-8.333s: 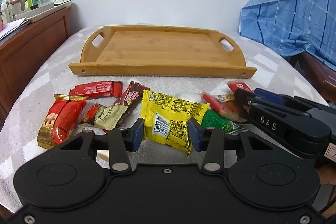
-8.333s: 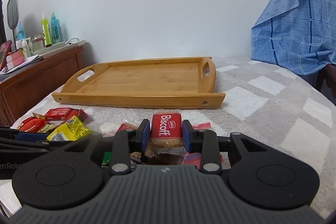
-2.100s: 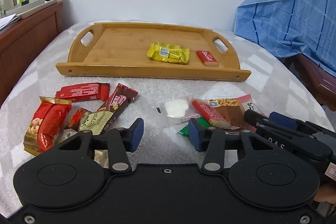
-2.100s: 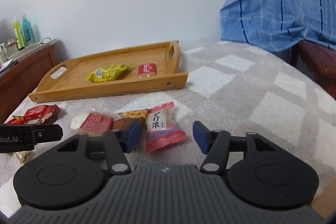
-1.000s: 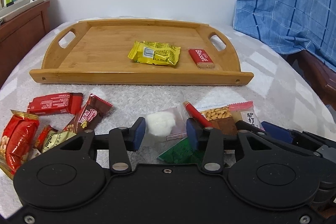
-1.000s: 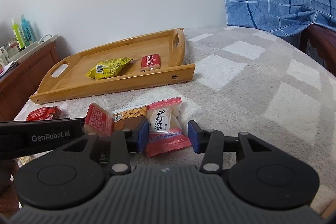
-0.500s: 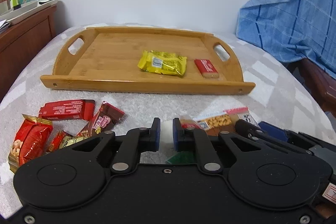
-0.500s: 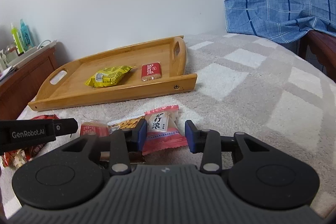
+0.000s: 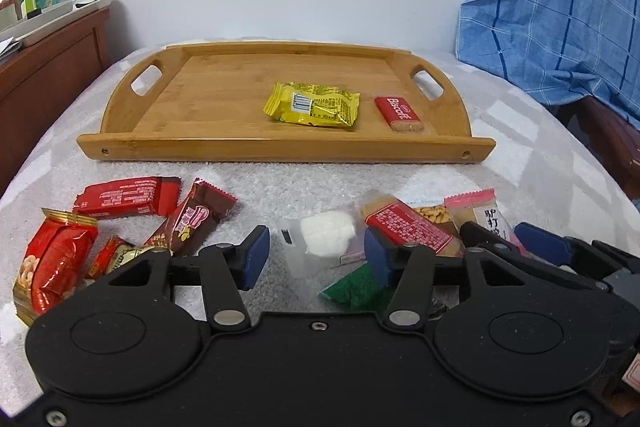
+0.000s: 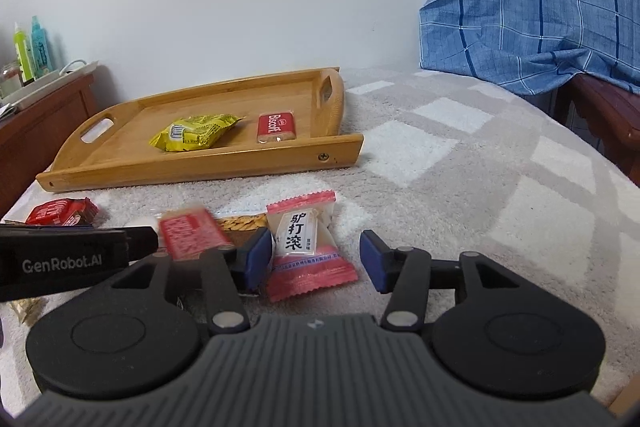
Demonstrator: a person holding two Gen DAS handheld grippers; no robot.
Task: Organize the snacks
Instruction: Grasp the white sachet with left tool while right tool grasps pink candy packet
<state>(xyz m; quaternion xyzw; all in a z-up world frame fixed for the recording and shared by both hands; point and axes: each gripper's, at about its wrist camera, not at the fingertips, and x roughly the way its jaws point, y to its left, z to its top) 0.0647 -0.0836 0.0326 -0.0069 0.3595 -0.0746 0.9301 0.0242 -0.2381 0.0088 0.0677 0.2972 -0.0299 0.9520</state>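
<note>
Half a second after pinching shut over the clear packet with the white sweet [image 9: 326, 235], the left gripper [image 9: 314, 259] has sprung wide again, the packet lying loose on the blanket between its blue pads. The right gripper [image 10: 316, 261] has widened too, its jaws straddling the pink-and-white candy packet [image 10: 306, 243], which sits against its left pad. Neither claw holds anything. Well ahead of both, the bamboo tray [image 9: 280, 147] carries only the yellow snack bag [image 9: 314, 105] and the Biscoff biscuit [image 9: 399, 113]. The released grips suggest both pickups need a fresh attempt.
</note>
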